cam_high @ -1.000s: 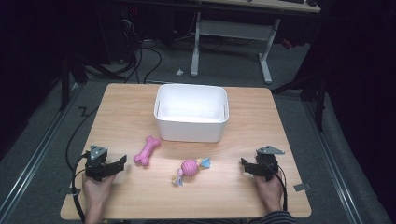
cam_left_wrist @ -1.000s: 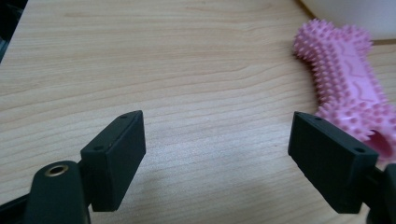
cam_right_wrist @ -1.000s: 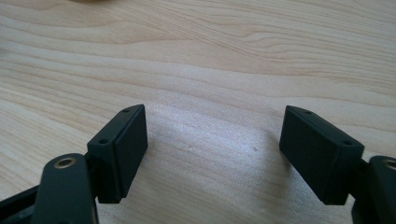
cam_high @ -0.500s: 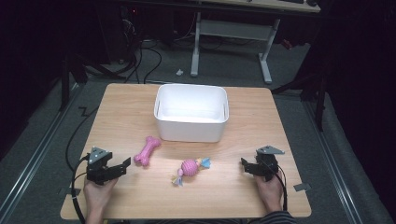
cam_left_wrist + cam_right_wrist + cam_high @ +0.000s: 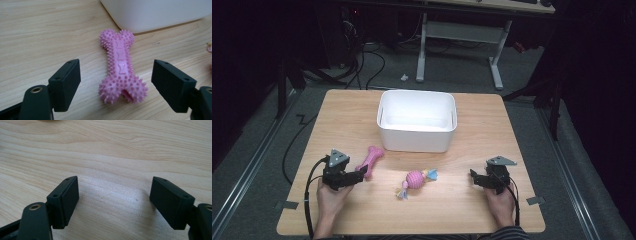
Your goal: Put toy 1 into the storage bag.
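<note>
A pink spiky bone toy [image 5: 371,160] lies on the wooden table [image 5: 337,115] in front of the white bin's left corner. My left gripper [image 5: 361,173] reaches its near end. In the left gripper view the bone [image 5: 117,57] lies lengthwise between the two black jaws of my left gripper [image 5: 119,83], which have just been closing a little and stand wide apart without touching it. My right gripper [image 5: 473,176] rests at the table's front right; the right gripper view has it open [image 5: 113,202] over bare wood.
The white bin [image 5: 417,136] stands mid-table, its wall [image 5: 160,12] just beyond the bone. A pink ball toy with blue and yellow ends [image 5: 415,179] lies between the two hands. Desk legs and cables stand on the floor behind the table.
My left gripper has moved right and forward, up to the near end of the pink bone. The right hand, the toys and the bin have kept still.
</note>
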Available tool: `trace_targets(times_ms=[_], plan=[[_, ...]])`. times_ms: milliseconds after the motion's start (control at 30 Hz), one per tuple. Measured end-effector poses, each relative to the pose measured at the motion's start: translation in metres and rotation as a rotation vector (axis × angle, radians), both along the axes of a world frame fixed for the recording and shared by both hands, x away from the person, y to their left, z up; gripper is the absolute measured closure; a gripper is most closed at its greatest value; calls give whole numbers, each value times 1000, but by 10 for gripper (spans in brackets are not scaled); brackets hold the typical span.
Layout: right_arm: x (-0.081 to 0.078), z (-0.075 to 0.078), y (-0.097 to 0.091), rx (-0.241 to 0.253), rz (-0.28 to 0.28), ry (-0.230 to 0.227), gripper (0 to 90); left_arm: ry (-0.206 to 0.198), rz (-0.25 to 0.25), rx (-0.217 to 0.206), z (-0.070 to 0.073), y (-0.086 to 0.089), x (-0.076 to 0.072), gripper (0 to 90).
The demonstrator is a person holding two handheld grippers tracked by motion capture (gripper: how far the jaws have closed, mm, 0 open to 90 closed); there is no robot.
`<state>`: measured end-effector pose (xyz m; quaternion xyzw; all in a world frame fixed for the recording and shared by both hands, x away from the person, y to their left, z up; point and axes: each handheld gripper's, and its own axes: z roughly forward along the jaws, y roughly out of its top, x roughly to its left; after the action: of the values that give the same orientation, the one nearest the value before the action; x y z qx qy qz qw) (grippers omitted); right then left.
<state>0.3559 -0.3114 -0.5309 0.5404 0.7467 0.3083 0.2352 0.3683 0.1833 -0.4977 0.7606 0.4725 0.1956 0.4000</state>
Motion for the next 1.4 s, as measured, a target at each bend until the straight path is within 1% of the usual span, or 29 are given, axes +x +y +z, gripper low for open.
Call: trace_targets(times_ms=[267,367,467,500,533,633,667,700,800,833,933,967,1033,1067,1200,1233,1267,1300,1400], plan=[[0,0,0,-1,2,-1,237,17,-16,22,3,-10,11,243],[0,0,0,-1,2,-1,237,32,-27,37,4,-16,17,250],[0,0,0,-1,2,-1,237,60,-35,61,4,-21,24,256],[0,0,0,-1,2,-1,237,60,-35,61,4,-21,24,258],[0,0,0,-1,2,-1,237,78,-41,69,3,-24,29,264],[0,0,0,0,3,-1,237,107,-42,112,3,-28,35,277],[0,0,0,1,3,0,237,107,-42,112,3,-28,35,280],[0,0,0,0,2,0,237,120,-44,122,4,-30,39,283],[0,0,0,0,3,-1,237,128,-39,130,6,-32,43,295],[0,0,0,0,3,0,237,140,-36,155,8,-35,47,298],[0,0,0,1,3,0,237,168,-31,175,7,-38,54,305],[0,0,0,1,3,0,237,168,-31,175,7,-38,54,306],[0,0,0,1,4,0,237,196,-27,192,5,-40,59,310],[0,0,0,1,4,0,237,196,-27,192,5,-40,59,312],[0,0,0,1,4,0,237,222,-22,210,1,-41,62,324],[0,0,0,1,4,0,237,230,-23,218,0,-42,62,339],[0,0,0,1,4,0,237,230,-23,218,0,-42,62,342],[0,0,0,1,4,0,237,239,-22,228,-2,-42,63,348],[0,0,0,0,4,-1,237,243,-21,231,-2,-41,63,360]])
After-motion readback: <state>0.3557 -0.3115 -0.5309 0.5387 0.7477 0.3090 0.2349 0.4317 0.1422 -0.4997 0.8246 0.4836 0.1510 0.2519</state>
